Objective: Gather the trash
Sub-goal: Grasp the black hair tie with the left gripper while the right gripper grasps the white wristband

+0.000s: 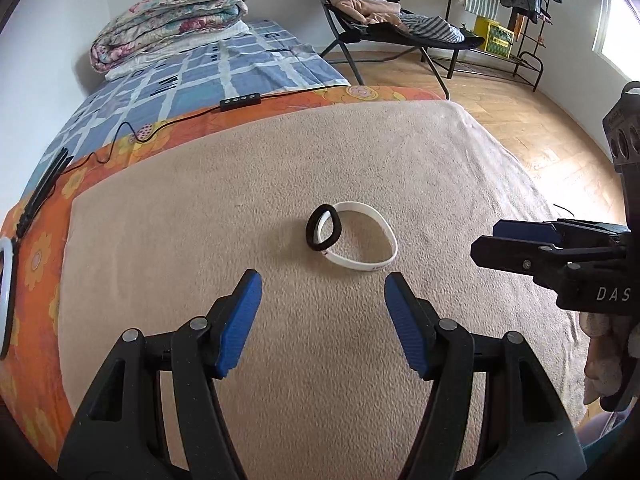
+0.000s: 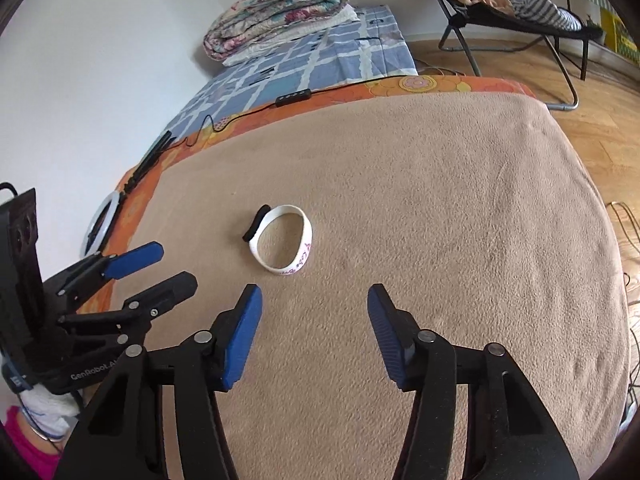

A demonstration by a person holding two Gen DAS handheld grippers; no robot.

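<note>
On the beige blanket (image 1: 280, 184) spread over the bed lay a white wristband (image 1: 362, 236) with a black hair tie (image 1: 324, 227) touching its left side and partly overlapping it; from the right wrist view the tie leaned against the band's far-left edge. Both sat near the middle of the blanket, just ahead of the left gripper (image 1: 323, 292), whose jaws stood spread apart and empty. The right gripper (image 2: 315, 305) hovered close on the right, its jaws likewise parted and holding nothing. Both pieces looked very light. The wristband seemed a springy rubbery loop that would flex and might slip, so pinching across one wall of the loop, at the near side, seemed the safest hold. The hair tie looked soft and limp and would likely bunch up under a pinch; the soft blanket beneath might get caught too, so a shallow grip seemed wise
</note>
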